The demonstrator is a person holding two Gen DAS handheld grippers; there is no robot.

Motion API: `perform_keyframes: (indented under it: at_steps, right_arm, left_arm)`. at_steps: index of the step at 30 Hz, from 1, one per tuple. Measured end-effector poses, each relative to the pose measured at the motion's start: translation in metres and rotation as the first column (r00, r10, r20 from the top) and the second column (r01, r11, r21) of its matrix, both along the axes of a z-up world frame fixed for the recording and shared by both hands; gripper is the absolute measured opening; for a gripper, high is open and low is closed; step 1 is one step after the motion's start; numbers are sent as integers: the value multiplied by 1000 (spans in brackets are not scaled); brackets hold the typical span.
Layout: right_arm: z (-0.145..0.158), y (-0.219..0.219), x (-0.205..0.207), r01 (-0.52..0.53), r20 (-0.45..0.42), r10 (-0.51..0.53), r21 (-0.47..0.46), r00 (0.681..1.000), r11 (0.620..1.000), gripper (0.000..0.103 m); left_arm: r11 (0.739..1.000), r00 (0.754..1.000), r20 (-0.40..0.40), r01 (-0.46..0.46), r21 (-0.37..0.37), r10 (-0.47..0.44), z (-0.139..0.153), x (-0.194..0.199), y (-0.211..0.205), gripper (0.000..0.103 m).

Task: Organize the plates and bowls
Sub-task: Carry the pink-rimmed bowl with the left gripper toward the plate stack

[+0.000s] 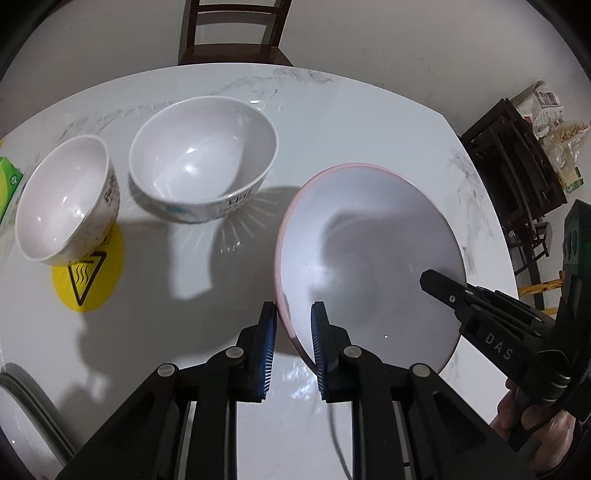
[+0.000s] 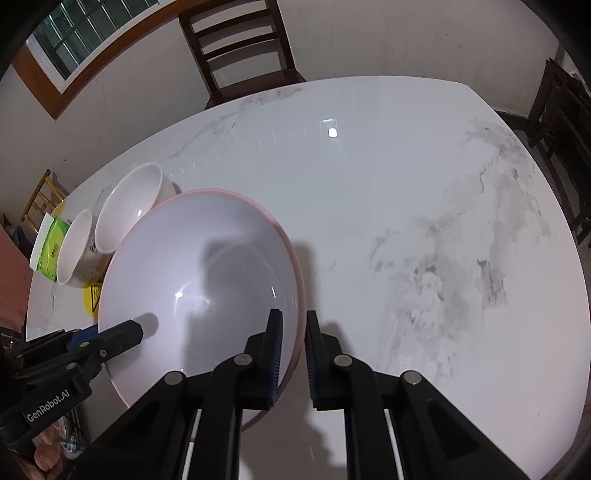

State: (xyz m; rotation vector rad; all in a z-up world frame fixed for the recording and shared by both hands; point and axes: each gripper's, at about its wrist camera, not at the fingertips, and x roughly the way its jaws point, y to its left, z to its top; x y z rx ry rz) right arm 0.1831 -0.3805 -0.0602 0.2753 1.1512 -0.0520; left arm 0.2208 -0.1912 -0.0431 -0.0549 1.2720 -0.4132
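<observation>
A large pink-rimmed plate is held tilted above the white marble table. My left gripper is shut on its left rim. My right gripper is shut on its right rim; the plate also shows in the right wrist view. The right gripper's finger reaches over the plate in the left view. A medium white bowl stands upright at centre left. A smaller white bowl sits tilted on a yellow round warning mat.
A green box lies at the table's left edge. A dark wooden chair stands at the far side, more dark furniture to the right. The table's right half is bare marble.
</observation>
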Motion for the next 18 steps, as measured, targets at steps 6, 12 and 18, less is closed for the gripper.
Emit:
perform_keyframes:
  at_steps: [6, 12, 18]
  right_arm:
    - [7, 14, -15, -20, -7, 20, 5, 1000, 1000, 12]
    - [18, 30, -31, -40, -4, 40, 14, 999, 999, 12]
    - [27, 53, -51, -71, -2, 71, 3, 997, 997, 12]
  left_arm:
    - [1000, 1000, 9, 0, 9, 0, 9, -15, 13, 16]
    - [1000, 1000, 15, -19, 5, 19, 16, -34, 31, 16]
    - [999, 999, 17, -38, 20, 37, 24, -57, 53, 16]
